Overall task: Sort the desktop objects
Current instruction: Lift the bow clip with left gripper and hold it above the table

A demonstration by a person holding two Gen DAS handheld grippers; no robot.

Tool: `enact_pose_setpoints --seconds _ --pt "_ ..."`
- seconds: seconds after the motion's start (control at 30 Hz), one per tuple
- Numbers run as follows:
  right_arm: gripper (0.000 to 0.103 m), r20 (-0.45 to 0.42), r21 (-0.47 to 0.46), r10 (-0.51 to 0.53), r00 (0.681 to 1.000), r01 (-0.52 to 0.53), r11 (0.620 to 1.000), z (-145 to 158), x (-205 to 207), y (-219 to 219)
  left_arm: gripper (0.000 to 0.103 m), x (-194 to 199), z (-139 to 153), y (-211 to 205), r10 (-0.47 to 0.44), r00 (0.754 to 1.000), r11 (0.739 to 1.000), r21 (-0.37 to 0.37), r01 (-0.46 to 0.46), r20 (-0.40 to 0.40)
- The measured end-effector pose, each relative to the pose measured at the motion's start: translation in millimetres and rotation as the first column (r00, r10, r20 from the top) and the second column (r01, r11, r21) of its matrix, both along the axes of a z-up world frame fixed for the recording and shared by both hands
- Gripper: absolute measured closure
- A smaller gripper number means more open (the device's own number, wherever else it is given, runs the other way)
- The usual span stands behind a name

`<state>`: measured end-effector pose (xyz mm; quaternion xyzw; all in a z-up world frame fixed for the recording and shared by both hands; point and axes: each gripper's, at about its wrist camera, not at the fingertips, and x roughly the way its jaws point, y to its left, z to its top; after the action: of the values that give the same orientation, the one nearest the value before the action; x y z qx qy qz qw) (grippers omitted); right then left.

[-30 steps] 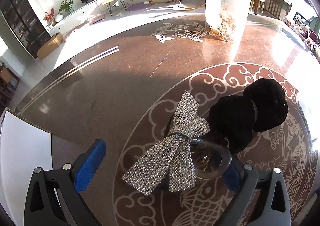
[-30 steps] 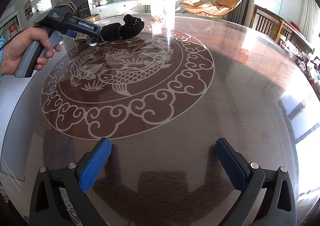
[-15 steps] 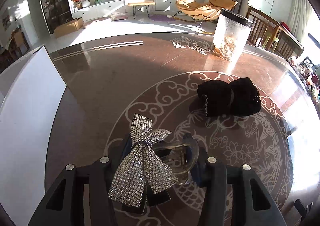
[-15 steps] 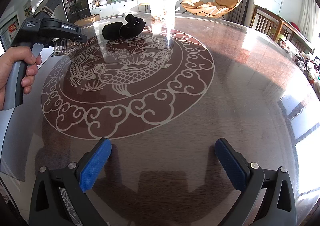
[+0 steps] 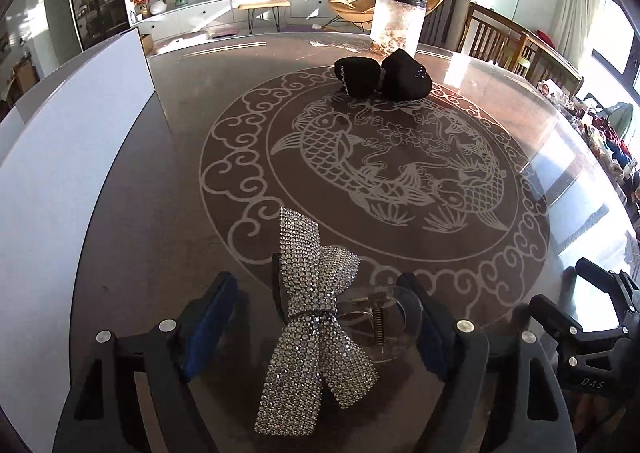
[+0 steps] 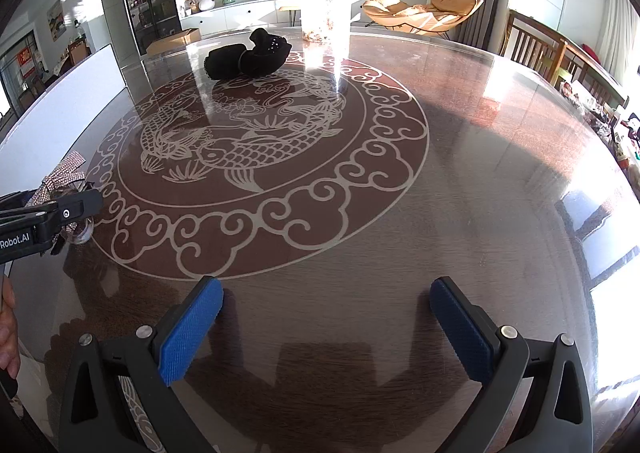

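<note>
my left gripper (image 5: 320, 329) is sitting half-open around the rhinestone bow clip (image 5: 316, 321), which is lying between its pads by the near edge of the table (image 5: 168, 213); whether they are touching it, i cannot tell. my right gripper (image 6: 326, 327) is hovering spread wide, carrying nothing.

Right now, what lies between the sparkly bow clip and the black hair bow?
Only bare table with its fish engraving separates the sparkly bow clip from the black hair bow, in the left wrist view.

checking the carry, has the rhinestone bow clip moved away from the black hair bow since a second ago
Yes. The rhinestone bow clip now sits in the left claw at the medallion's near edge, far from the black hair bow.
</note>
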<state>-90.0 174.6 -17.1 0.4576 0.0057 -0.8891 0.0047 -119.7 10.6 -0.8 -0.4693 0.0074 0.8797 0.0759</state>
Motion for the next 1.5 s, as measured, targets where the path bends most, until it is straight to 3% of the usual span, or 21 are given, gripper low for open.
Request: enact_pose_setpoints --seconds 0.13,0.27,0.4,0.6,1.5 --pt "0.000 0.000 0.000 0.000 1.000 0.000 1.000 0 0 0 0.022 0 -7 3 -0.009 1.000 0.999 -0.034 0.009 0.025" --pt "0.000 0.000 0.000 0.000 1.000 0.000 1.000 0 0 0 0.021 5 -9 8 -0.025 1.000 0.997 -0.072 0.025 -0.001" --pt "0.000 0.000 0.000 0.000 1.000 0.000 1.000 0 0 0 0.006 8 -13 5 -0.002 1.000 0.998 -0.063 0.000 -0.031" --pt "0.000 0.000 0.000 0.000 1.000 0.000 1.000 0 0 0 0.000 6 -14 5 -0.008 0.999 0.998 -0.062 0.006 -0.031" --pt "0.000 0.000 0.000 0.000 1.000 0.000 1.000 0 0 0 0.000 6 -14 6 -0.008 0.999 0.998 -0.063 0.006 -0.031"
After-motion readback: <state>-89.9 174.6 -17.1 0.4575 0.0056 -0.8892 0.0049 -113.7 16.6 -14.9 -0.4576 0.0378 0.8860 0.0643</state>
